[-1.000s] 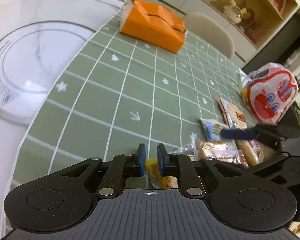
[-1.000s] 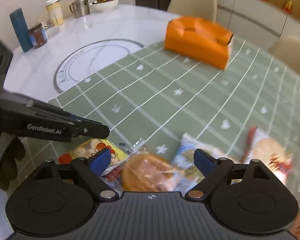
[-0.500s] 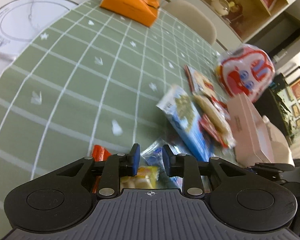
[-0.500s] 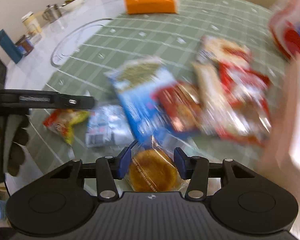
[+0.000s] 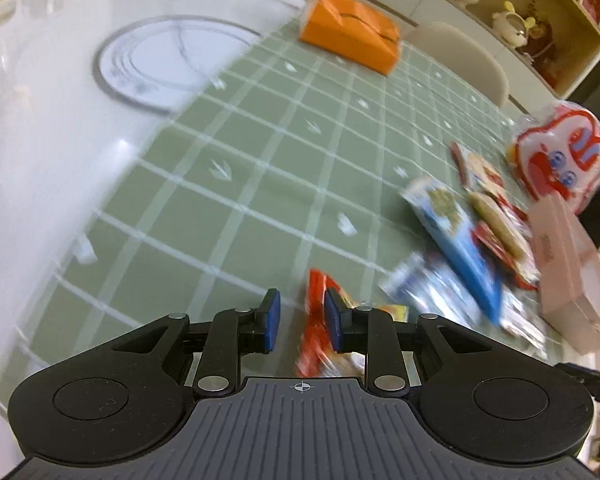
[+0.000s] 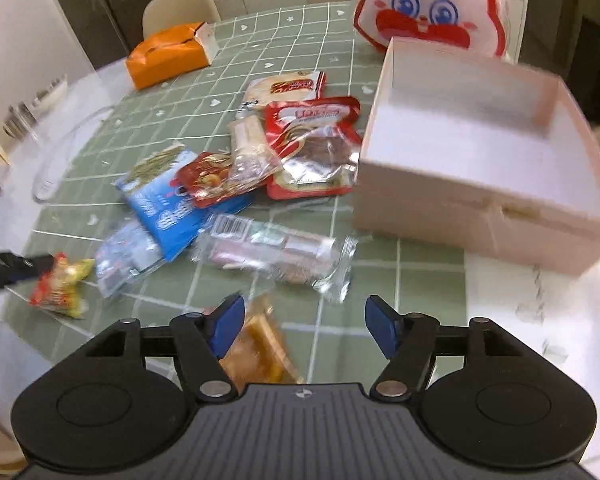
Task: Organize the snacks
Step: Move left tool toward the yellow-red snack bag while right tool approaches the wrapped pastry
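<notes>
1. A dining room: a white marble table (image 5: 40, 128) carries a green cloth with a white grid (image 5: 260, 168), and shelves with ornaments stand behind.
2. An open pale pink cardboard box (image 6: 480, 184) waits at the right edge of the cloth, empty inside. I think it is placed there to receive the snacks.
3. The snack packets lie in a loose heap just beside the box, among them a blue flat packet (image 6: 168, 208) and a red foil pouch (image 6: 312, 144), so each one has a short way to go.
4. The right gripper (image 6: 304, 326) has its jaws spread wide. A golden round cake in a clear wrapper (image 6: 256, 352) lies under the left jaw, off-centre and not pinched.
5. The left gripper (image 5: 298, 324) stands partly open with nothing between the pads. A small red and yellow snack bag (image 5: 316, 332) lies on the cloth below its right jaw.
6. An orange tissue box (image 5: 350, 36) sits well apart at the far side.
</notes>
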A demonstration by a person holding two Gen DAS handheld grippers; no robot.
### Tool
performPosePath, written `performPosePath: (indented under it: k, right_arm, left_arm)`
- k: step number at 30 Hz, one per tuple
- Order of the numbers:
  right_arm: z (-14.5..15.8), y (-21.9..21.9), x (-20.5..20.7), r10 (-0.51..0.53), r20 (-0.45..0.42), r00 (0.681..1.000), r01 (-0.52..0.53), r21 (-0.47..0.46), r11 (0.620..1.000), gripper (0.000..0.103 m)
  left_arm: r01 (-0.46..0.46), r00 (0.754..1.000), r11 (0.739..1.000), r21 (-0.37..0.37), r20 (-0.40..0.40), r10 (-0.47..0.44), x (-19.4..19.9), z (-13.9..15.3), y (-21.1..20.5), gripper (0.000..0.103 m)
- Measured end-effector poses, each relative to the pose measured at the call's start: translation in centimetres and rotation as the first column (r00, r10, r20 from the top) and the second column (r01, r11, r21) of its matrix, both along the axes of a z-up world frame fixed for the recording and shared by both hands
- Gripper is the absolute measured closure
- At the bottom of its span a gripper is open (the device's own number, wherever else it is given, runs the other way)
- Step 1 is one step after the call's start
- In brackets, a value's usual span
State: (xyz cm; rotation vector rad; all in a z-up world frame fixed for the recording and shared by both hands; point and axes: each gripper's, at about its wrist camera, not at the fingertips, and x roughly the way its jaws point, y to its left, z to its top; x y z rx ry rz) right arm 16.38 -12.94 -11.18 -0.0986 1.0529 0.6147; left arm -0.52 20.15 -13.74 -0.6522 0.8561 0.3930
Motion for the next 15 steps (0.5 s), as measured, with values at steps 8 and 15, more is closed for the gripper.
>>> performPosePath:
  k: [8,15]
  right_arm:
    - [-1.3,1.7,-4.0,0.185,-0.018,0.982,-0.185,0.001,0.983,0.019]
    - [-1.9,0.4,-3.4,0.095,0.094,0.991,-0.081,-0.151,0.985,0.018]
  left_arm:
    - [0.230,0.973,0.962,-0.146,0.062,-0.223,1.6,-1.2,-7.6,0.075]
    - [0.296,0.954,0.950,-0.098,-0.024,-0.300,-0.3,1.2,-8.9,0.075]
